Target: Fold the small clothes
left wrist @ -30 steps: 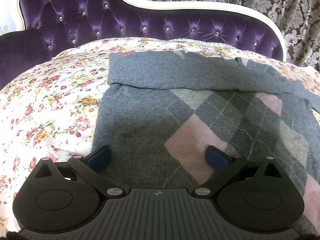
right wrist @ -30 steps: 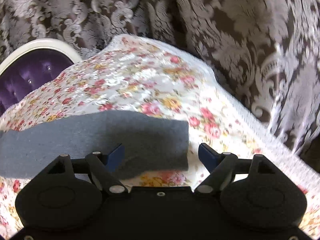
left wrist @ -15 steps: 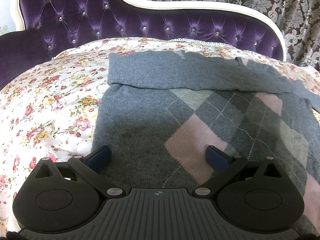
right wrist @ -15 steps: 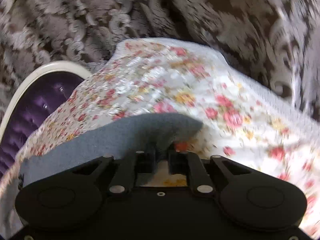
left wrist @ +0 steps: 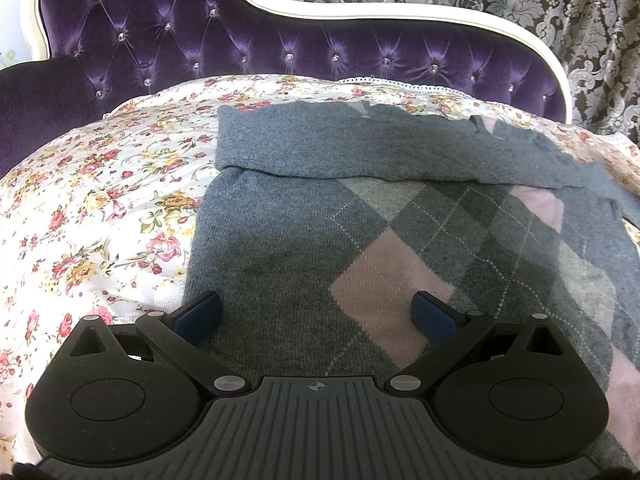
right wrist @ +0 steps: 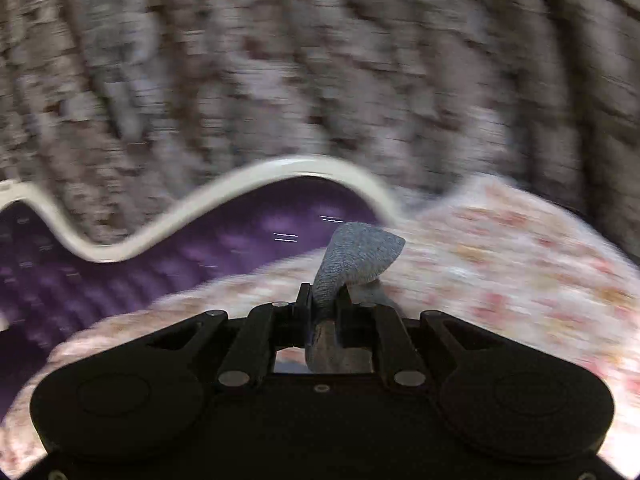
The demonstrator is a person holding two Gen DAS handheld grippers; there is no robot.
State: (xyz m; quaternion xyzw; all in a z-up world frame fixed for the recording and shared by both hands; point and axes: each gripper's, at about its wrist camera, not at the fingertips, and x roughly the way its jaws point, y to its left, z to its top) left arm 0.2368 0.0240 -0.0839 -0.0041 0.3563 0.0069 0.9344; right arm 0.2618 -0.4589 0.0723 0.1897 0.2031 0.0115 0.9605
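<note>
Left view sharp, daylit – right view motion-blurred.

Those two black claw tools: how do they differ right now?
The left gripper has its jaws spread wide and holds nothing, poised over the argyle sweater lying flat on the floral bedspread. The right gripper is clamped shut on a grey sleeve end, lifted off the bed. Its view is motion-blurred; the left's is sharp. Both are the same black build.
</note>
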